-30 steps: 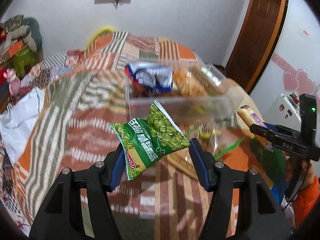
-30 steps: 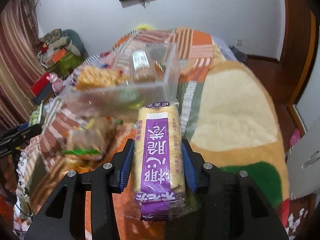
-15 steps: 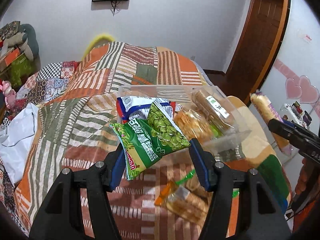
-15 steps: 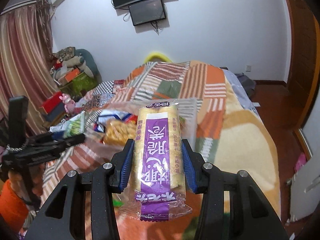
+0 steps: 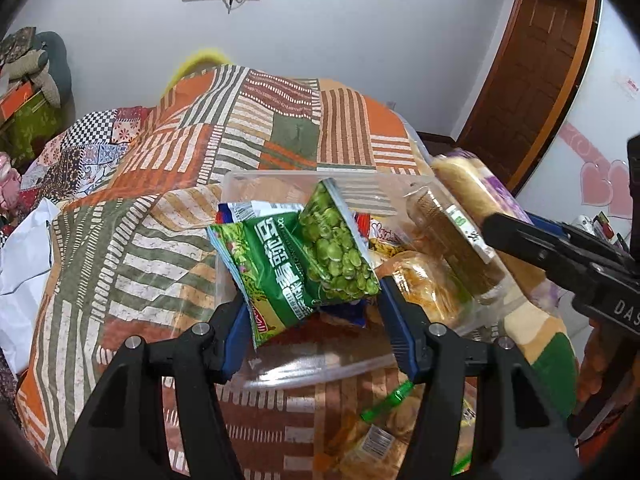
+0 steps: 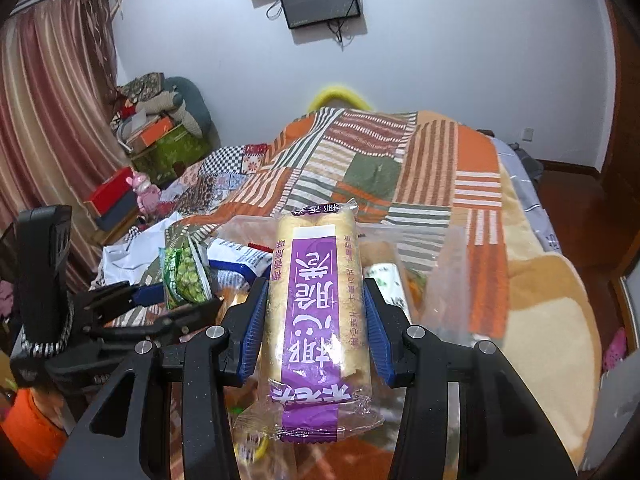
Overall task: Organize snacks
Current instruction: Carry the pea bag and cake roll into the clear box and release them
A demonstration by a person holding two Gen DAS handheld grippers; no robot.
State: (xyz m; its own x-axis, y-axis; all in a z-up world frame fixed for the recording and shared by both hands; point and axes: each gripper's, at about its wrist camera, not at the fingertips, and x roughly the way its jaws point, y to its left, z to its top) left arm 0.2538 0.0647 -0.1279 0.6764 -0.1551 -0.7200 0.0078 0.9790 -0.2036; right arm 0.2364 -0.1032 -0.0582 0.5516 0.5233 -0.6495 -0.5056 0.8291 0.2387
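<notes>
At the far left of the bed a white cloth (image 5: 22, 256) lies on the quilt (image 5: 132, 248). The left tool (image 5: 312, 316) holds the green pea bag (image 5: 296, 264): its left blue pad (image 5: 236, 336) presses the bag's lower corner, and the right pad stands just beside the bag's other edge, whether touching it I cannot tell. The bag hangs tilted over the near left part of the clear bin (image 5: 320, 368). In the bin, under and behind the bag, lies a blue-and-white packet (image 5: 256, 210), then orange crackers (image 5: 424, 280), then a brown biscuit roll (image 5: 452, 240) leaning toward the right wall. In front of the bin, on the quilt, lies a clear cracker pack (image 5: 384, 428) with a green strip.

The right tool (image 6: 316, 332) grips the purple wafer pack (image 6: 316, 320) between both pads, the pack lying lengthwise along the fingers with its crimped end toward the camera. It hangs above the bin's (image 6: 444, 276) right side, just above the biscuit roll (image 6: 384, 280). In the left view the wafer pack (image 5: 468, 184) shows over the bin's far right corner. A wooden door (image 5: 532, 68) stands at the right.
</notes>
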